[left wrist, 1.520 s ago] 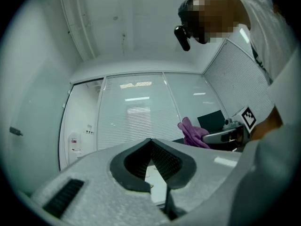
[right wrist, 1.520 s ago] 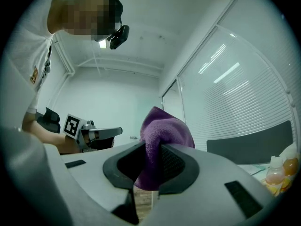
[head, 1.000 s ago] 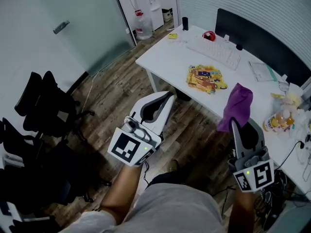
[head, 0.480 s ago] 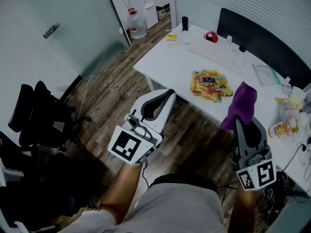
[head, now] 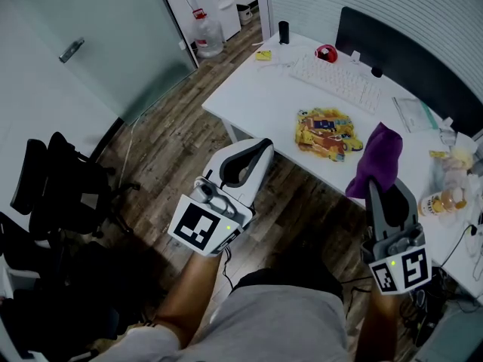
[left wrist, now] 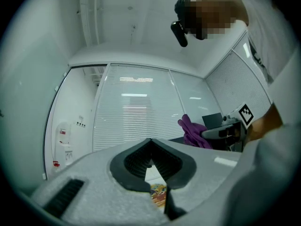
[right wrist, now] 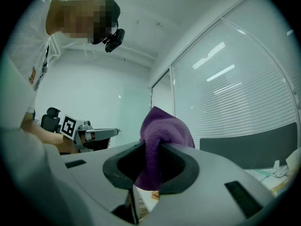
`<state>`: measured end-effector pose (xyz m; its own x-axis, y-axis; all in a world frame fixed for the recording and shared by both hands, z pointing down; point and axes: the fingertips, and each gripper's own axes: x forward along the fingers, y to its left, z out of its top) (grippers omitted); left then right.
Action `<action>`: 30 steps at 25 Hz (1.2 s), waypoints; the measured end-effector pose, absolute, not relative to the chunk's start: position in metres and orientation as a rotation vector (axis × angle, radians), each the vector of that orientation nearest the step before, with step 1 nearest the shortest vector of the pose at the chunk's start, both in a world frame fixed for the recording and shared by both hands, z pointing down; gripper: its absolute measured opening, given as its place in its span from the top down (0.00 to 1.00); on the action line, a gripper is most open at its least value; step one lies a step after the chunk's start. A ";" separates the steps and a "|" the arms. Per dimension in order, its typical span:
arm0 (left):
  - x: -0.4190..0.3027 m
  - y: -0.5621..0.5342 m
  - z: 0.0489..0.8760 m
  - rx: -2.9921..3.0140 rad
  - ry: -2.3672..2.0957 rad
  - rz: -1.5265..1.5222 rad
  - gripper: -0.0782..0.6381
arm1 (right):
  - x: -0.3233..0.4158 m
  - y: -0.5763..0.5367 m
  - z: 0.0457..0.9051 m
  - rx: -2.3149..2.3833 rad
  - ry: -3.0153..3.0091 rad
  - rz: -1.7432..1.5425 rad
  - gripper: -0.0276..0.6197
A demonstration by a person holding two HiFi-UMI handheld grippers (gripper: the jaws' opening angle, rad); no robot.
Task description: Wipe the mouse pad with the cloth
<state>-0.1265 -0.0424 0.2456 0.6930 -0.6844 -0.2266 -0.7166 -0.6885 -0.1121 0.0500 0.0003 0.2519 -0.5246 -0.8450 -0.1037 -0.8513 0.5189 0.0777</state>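
The mouse pad [head: 326,131] is a yellow, colourfully printed mat lying on the white desk [head: 256,96], ahead of both grippers. My right gripper [head: 376,185] is shut on a purple cloth [head: 377,155], which stands up bunched out of the jaws just right of the pad, above the desk's near edge. The cloth [right wrist: 165,126] fills the jaw gap in the right gripper view. My left gripper [head: 265,144] is shut and empty, held over the floor short of the desk. A strip of the pad [left wrist: 158,195] shows below its closed jaws.
On the desk lie a white keyboard [head: 336,80], a red object [head: 326,53], a black cylinder [head: 284,32] and a dark monitor [head: 407,60]. Bottles and clutter [head: 447,187] crowd the right end. Black office chairs [head: 60,191] stand at left, a water bottle [head: 205,36] by the glass door.
Both grippers have moved towards the desk, so the pad and desk edge lie closer. The cloth stays clamped in the right gripper; the left jaws remain shut.
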 end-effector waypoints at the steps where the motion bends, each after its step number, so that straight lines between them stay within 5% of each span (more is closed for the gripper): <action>1: -0.126 -0.045 0.246 -2.709 1.136 0.244 0.87 | 0.051 -0.003 0.253 -1.503 2.692 0.184 0.85; 30: -0.056 -0.163 0.272 -2.654 1.273 0.086 0.87 | 0.091 -0.135 0.265 -1.294 2.858 0.218 0.85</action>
